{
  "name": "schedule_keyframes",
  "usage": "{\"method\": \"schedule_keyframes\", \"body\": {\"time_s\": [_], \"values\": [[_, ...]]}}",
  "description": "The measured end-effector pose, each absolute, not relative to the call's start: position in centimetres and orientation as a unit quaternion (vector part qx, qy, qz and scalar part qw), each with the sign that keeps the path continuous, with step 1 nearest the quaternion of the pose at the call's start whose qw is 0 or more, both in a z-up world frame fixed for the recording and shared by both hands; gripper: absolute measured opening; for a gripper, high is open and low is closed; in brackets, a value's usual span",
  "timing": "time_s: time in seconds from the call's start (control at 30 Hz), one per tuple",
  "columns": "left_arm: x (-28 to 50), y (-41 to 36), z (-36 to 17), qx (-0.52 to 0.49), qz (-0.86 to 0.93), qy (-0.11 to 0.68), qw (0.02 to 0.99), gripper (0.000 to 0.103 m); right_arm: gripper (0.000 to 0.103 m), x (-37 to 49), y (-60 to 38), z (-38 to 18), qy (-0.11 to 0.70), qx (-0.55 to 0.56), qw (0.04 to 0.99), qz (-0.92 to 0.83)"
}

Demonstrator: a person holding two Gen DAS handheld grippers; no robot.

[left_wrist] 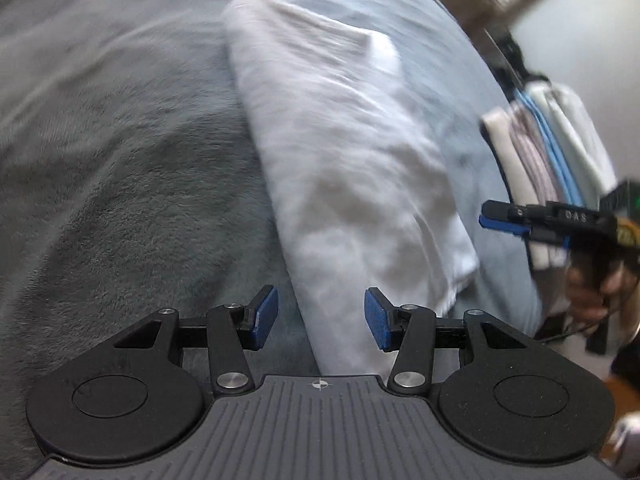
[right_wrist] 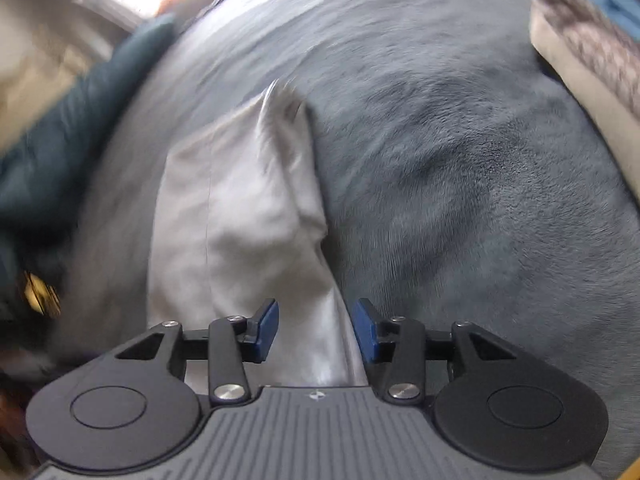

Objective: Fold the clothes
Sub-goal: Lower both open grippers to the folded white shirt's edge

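A white garment [left_wrist: 340,152], folded into a long narrow strip, lies on a grey plush blanket [left_wrist: 120,160]. My left gripper [left_wrist: 320,318] hovers over the strip's near end, its blue pads [left_wrist: 266,316] apart and not touching the cloth. In the right wrist view the same white garment [right_wrist: 240,208] runs away from my right gripper [right_wrist: 316,328], whose jaws stand apart above the cloth's near end without pressing on it. The right gripper [left_wrist: 486,218] also shows at the right edge of the left wrist view, held by a hand [left_wrist: 592,284] beside the garment.
A stack of folded clothes [left_wrist: 548,152] in white, pink and blue sits at the blanket's right edge, and shows again as folded clothes [right_wrist: 580,40] at top right. Dark teal fabric [right_wrist: 60,140] lies left of the garment. Both views are motion-blurred.
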State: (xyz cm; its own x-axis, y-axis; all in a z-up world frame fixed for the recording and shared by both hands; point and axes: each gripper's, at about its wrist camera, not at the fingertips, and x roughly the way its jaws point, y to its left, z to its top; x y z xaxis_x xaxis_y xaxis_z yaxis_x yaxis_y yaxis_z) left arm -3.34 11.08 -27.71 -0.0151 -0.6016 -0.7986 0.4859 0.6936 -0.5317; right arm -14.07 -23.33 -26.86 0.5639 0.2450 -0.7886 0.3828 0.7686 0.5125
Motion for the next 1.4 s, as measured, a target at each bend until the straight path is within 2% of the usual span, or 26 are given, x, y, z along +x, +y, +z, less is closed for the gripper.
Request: {"method": "schedule_keyframes", "body": {"time_s": [0.07, 0.23, 0.4, 0.5, 0.67, 0.8, 0.97, 1.07, 1.13, 1.3, 1.4], "values": [[-2.7, 11.0, -28.6, -0.06, -0.372, 0.61, 0.697, 0.048, 0.047, -13.0, -23.9, -27.0, 0.451, 0.356, 0.817, -0.038], [-2.9, 11.0, -29.8, -0.089, -0.385, 0.632, 0.667, 0.046, 0.045, -9.8, -21.9, -25.9, 0.44, 0.32, 0.839, 0.033], [-4.2, 11.0, -30.8, -0.098, -0.398, 0.652, 0.638, 0.044, 0.031, -9.3, -18.8, -24.8, 0.449, 0.279, 0.844, 0.093], [-4.6, 10.7, -31.4, -0.105, -0.397, 0.665, 0.624, 0.043, 0.027, -8.9, -16.6, -24.8, 0.464, 0.227, 0.847, 0.123], [-4.2, 10.9, -31.9, -0.131, -0.383, 0.677, 0.615, 0.043, 0.027, -6.8, -14.8, -24.6, 0.455, 0.14, 0.87, 0.131], [-4.3, 10.9, -32.0, -0.126, -0.38, 0.676, 0.619, 0.039, 0.026, -3.0, -13.4, -25.0, 0.438, 0.095, 0.878, 0.17], [-4.7, 11.0, -31.9, -0.12, -0.384, 0.669, 0.625, 0.038, 0.026, 0.3, -14.1, -27.3, 0.453, 0.104, 0.866, 0.186], [-4.9, 11.3, -31.9, -0.123, -0.385, 0.667, 0.627, 0.039, 0.021, 0.9, -17.2, -28.9, 0.475, 0.148, 0.855, 0.148], [-5.0, 11.6, -31.8, -0.127, -0.383, 0.668, 0.626, 0.04, 0.024, 0.8, -19.4, -29.3, 0.482, 0.186, 0.846, 0.129], [-4.7, 12.6, -30.8, -0.123, -0.373, 0.668, 0.632, 0.041, 0.03, -2.0, -22.1, -25.5, 0.45, 0.232, 0.853, 0.125], [-4.1, 13.2, -29.7, -0.109, -0.364, 0.657, 0.652, 0.042, 0.029, -3.1, -20.8, -23.9, 0.444, 0.174, 0.868, 0.137]]}}
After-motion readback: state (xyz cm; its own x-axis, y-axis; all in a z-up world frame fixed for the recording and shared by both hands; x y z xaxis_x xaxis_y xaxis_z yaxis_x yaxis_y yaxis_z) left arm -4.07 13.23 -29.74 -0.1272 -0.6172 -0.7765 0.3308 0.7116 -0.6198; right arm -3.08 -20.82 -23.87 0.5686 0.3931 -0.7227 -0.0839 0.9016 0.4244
